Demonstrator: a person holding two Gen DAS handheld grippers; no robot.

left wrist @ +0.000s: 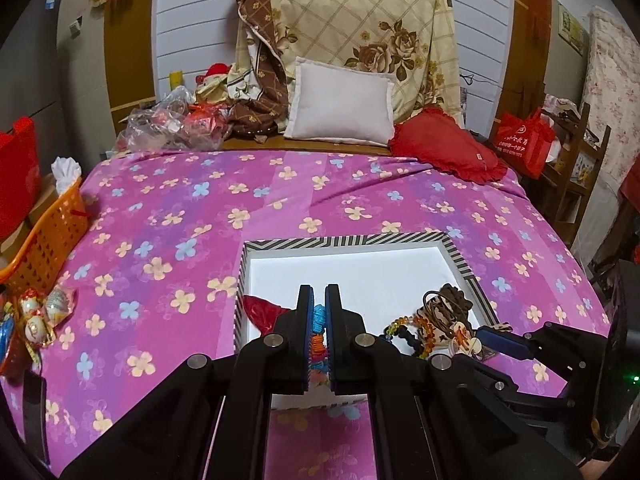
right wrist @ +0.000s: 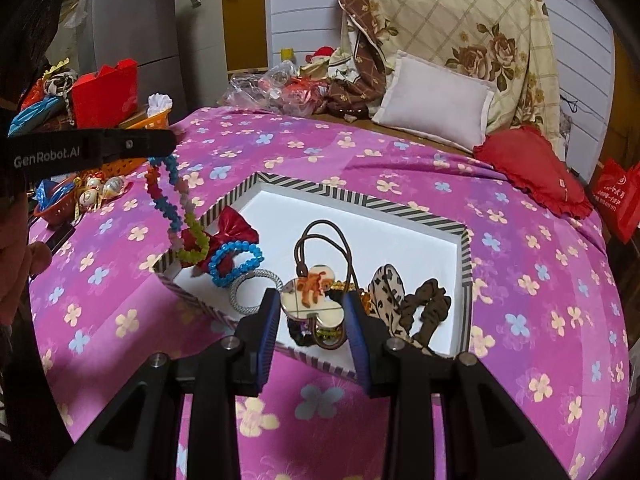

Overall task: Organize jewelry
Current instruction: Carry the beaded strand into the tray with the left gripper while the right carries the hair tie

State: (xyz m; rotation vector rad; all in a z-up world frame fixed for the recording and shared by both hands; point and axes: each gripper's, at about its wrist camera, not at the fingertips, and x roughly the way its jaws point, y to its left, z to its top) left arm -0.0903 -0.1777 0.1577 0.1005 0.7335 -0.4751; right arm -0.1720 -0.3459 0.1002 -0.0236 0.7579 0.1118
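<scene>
A white box with a striped rim (left wrist: 344, 240) (right wrist: 360, 200) lies on the pink flowered bedspread. My left gripper (left wrist: 319, 320) is shut on a multicolour bead necklace (left wrist: 319, 334) above the box's near left part. In the right wrist view that necklace (right wrist: 176, 208) hangs from the left gripper (right wrist: 160, 142) down to the box's left rim. My right gripper (right wrist: 314, 312) is shut on a mouse-shaped pendant (right wrist: 312, 300) with a brown cord, over the box's near edge. From the left wrist camera, the right gripper (left wrist: 504, 340) is at the box's right corner.
In the box lie a red bow (right wrist: 236, 232), a blue bead bracelet (right wrist: 236, 264), a silver hair tie (right wrist: 252, 292), a leopard scrunchie (right wrist: 386, 292) and a brown scrunchie (right wrist: 424, 304). An orange basket (left wrist: 52, 236) stands left; pillows and a red heart cushion (left wrist: 444, 144) lie behind.
</scene>
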